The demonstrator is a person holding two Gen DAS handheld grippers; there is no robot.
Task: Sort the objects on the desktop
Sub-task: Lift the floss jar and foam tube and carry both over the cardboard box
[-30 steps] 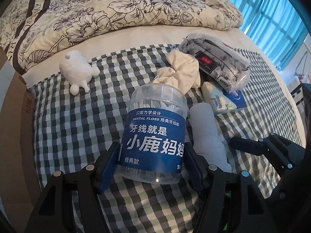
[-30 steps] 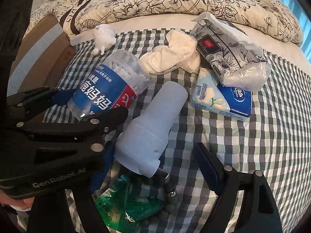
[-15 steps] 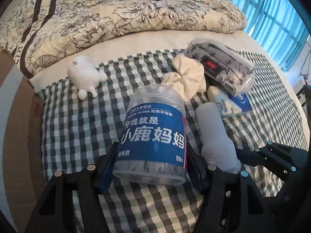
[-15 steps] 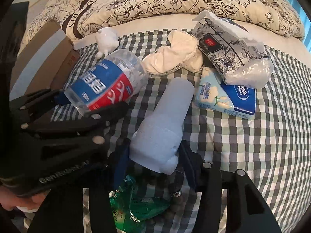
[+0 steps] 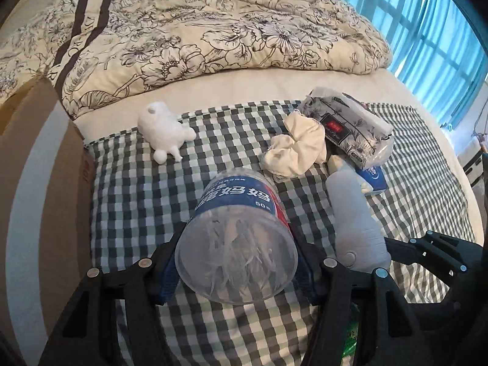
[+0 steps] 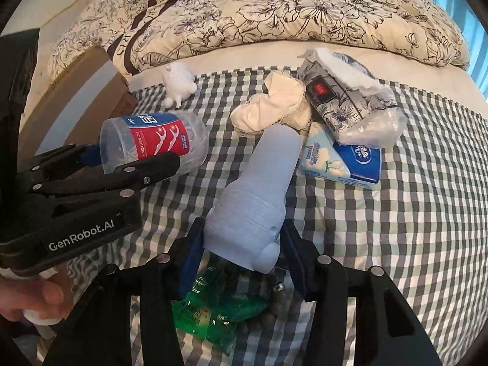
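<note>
Home bedroom, floral quilt (image 5: 213, 30) bunched on a bed, checked cloth (image 5: 137, 189), probably teal curtains (image 5: 442, 45) at window

Green packet (image 6: 219, 308) below the right jaws: half covered by the pale blue object (image 6: 259, 201), print too blurred to read. Small round beads (image 6: 280, 311) beside it, kind unclear. Blue tissue pack (image 6: 341, 161) ahead of the jaws partly under the floral tissue pack (image 6: 344, 100). Cardboard box (image 5: 39, 213) cut off at the left edge.

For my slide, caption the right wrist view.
Right claw grips pale blue bottle; left claw holds floss-pick jar.
</note>
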